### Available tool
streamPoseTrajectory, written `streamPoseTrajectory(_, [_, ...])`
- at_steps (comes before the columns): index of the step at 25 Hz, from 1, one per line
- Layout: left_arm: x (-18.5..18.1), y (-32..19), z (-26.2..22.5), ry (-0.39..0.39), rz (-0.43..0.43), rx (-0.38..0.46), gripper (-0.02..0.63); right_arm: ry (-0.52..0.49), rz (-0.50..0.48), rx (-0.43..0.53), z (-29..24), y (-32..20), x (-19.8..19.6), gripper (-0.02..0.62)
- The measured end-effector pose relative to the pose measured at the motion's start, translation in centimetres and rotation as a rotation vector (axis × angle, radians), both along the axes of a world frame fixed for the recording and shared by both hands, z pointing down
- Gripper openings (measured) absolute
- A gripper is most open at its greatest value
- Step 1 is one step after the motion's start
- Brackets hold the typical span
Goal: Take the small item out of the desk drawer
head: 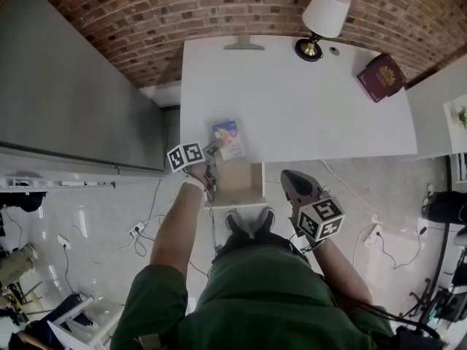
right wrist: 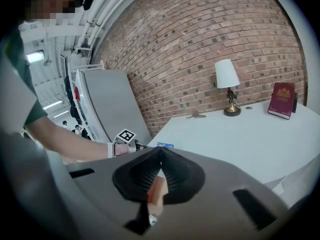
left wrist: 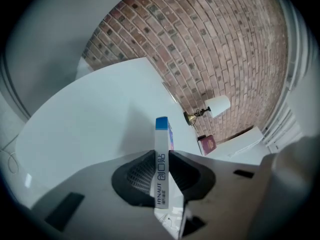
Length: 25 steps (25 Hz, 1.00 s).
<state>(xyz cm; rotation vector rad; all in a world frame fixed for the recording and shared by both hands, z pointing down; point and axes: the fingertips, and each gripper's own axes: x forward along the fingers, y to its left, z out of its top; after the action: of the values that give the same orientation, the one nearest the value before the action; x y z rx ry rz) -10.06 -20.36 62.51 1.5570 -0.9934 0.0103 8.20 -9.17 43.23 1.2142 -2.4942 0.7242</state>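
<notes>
Left gripper (left wrist: 161, 158) jaws narrow, clamped on small box (left wrist: 161, 131), seen edge-on. Head view shows the box's printed face, over bench (head: 314, 100) front edge, just behind open drawer (head: 244, 182). Right gripper (right wrist: 160, 151) jaws together, empty.

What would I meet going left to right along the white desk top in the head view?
left hand-held gripper → small box, clamped in that gripper → lamp → red book
</notes>
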Motion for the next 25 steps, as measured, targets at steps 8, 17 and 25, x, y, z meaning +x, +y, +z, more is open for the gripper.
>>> streamPoseTrajectory(8, [0.3, -0.5, 1.8, -0.035, 0.011, -0.052, 0.094, -0.021, 0.019, -0.017, 0.5, -0.4, 0.1, 0.006])
streamPoseTrajectory(17, [-0.5, -0.4, 0.0, -0.266, 0.095, 0.053, 0.250, -0.035, 0.006, -0.004, 0.3, -1.0, -0.7, 0.006])
streamPoseTrajectory(25, [-1.3, -0.7, -9.1, -0.320, 0.061, 0.283, 0.240, -0.044, -0.035, 0.053, -1.4, -2.3, -1.8, 0.006])
